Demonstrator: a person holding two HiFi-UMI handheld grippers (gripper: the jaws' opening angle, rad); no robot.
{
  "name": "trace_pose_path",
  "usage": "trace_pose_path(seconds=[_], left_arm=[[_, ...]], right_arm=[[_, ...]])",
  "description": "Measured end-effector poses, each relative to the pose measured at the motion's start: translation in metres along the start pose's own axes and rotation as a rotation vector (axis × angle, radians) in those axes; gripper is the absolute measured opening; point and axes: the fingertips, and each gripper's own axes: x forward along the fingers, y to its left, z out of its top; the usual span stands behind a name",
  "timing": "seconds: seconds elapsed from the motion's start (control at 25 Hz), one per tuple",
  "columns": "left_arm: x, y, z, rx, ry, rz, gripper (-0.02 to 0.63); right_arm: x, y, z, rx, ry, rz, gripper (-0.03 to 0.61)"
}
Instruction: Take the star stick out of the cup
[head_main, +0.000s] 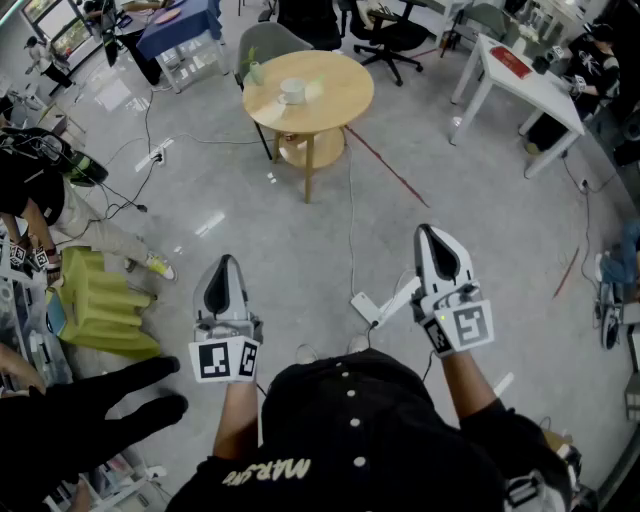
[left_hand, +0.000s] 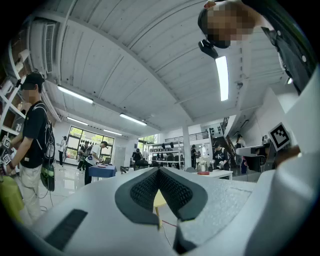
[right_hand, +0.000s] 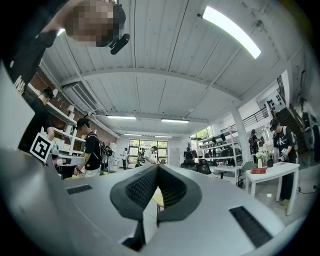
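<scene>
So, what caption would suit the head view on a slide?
Person holds the left gripper and right gripper shut and empty, facing a distant round wooden table.

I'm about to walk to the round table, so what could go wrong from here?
Tripping: a white cable and a power strip lie on the floor between you and the round table. Both the left gripper and right gripper are shut and empty; open one before reaching the cup, or it may tip.
</scene>
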Motion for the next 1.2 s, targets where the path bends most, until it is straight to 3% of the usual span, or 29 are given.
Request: trace_pose_path(seconds=[0.16, 0.36, 0.56, 0.8, 0.96, 1.2], left_arm=[[0.005, -0.009, 0.003, 0.005, 0.0, -0.007, -0.006], [0.012, -0.022, 0.002, 0.014, 0.007, -0.003, -0.006], [0.02, -0.038, -0.002, 0.019, 0.011, 0.014, -0.006], [0.026, -0.063, -0.003, 0.021, 0.008, 0.043, -0.006], [0.038, -0.075, -0.01, 0.016, 0.003, 0.054, -0.006], [0.067, -0.062, -0.022, 0.018, 0.018, 0.057, -0.006]], right_arm=[[0.0, -0.004, 0.004, -0.007, 0.008, 0.007, -0.003], [-0.005, -0.012, 0.01, 0.048, -0.062, 0.046, -0.002], [-0.006, -0.027, -0.002, 0.035, -0.033, 0.055, 0.007], [-0.008, -0.05, -0.006, 0.019, -0.016, 0.088, 0.189], [0.003, -0.059, -0.008, 0.028, -0.056, 0.132, 0.196], [0.029, -0.069, -0.029, 0.032, -0.006, 0.116, 0.196]])
